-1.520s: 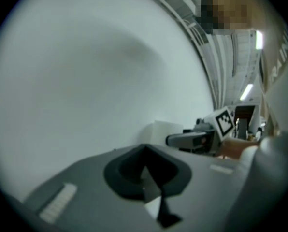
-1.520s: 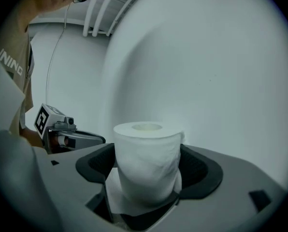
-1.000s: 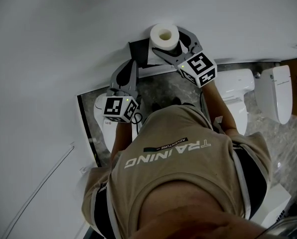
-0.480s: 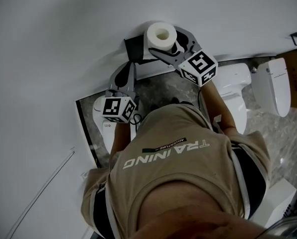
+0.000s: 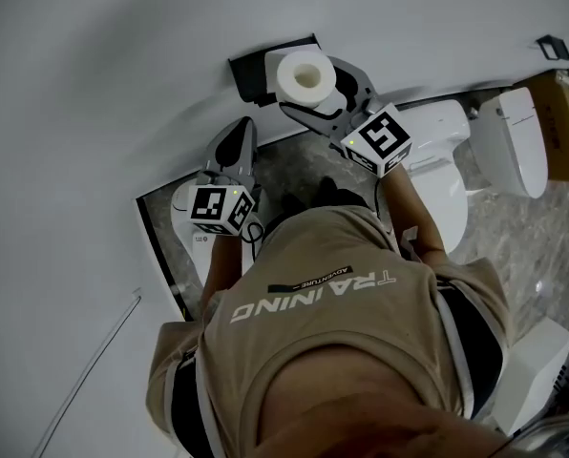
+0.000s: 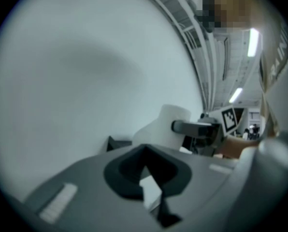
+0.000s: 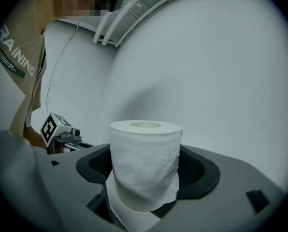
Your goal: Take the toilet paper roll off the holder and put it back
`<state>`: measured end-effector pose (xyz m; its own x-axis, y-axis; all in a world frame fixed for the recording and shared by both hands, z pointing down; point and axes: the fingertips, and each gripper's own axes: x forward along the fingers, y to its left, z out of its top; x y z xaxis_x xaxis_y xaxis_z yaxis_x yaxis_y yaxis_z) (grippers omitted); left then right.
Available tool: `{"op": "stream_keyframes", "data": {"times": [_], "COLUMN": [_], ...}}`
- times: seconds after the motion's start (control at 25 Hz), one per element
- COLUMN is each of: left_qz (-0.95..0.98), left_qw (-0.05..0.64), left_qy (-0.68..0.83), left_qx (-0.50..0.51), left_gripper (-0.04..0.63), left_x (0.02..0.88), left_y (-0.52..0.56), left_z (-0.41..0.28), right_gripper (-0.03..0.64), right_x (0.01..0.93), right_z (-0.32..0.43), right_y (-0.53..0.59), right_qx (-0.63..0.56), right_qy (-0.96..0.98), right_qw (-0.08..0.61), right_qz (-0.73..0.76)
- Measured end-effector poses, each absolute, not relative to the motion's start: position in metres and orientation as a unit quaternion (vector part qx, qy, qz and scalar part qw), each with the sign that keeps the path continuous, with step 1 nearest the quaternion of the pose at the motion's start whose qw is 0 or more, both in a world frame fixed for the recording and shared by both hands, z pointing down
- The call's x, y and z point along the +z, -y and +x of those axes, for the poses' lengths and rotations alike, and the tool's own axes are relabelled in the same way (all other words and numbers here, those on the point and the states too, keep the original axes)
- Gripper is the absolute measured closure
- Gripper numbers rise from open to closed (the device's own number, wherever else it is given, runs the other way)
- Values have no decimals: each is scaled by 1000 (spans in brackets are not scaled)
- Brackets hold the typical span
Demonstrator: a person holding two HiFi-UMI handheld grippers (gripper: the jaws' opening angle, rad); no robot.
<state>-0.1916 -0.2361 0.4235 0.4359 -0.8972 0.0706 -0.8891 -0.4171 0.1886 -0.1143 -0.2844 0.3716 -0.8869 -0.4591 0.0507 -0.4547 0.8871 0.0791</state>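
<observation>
While right tongs (image 5: 313,92) clamp toilet paper roll (image 5: 302,72), shirt (image 5: 332,313) reads TRAINING ADVENTURE.

My head camera looks steeply down from well above, over the tan printed T-shirt (image 5: 323,322), onto the left gripper (image 5: 241,127) and right gripper (image 5: 309,84) at the plain white wall (image 5: 122,65). Each gripper camera sits low behind its own jaws, facing that wall closely. All three share the white toilet paper roll (image 5: 299,72): huge in the right gripper view, smaller in the left.
</observation>
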Motion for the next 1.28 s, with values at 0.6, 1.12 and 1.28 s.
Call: {"op": "stream_keyframes", "data": {"times": [0.6, 1.12, 1.28], "left_qz": [832, 788, 790], "left_qw": [86, 99, 101], "left_qy": [548, 607, 605], "left_qx": [-22, 10, 22], "left_gripper": [595, 595, 595], "left_x": [417, 435, 436], "left_y": [179, 89, 71], "left_z": [-134, -86, -75], "right_gripper": [264, 264, 264], "right_x": [367, 379, 384], "right_z": [-61, -10, -6], "right_y": [218, 137, 124], "right_qx": [-46, -30, -26], "right_qy": [976, 989, 989], "right_qw": [26, -1, -1], "right_qz": [211, 146, 145]}}
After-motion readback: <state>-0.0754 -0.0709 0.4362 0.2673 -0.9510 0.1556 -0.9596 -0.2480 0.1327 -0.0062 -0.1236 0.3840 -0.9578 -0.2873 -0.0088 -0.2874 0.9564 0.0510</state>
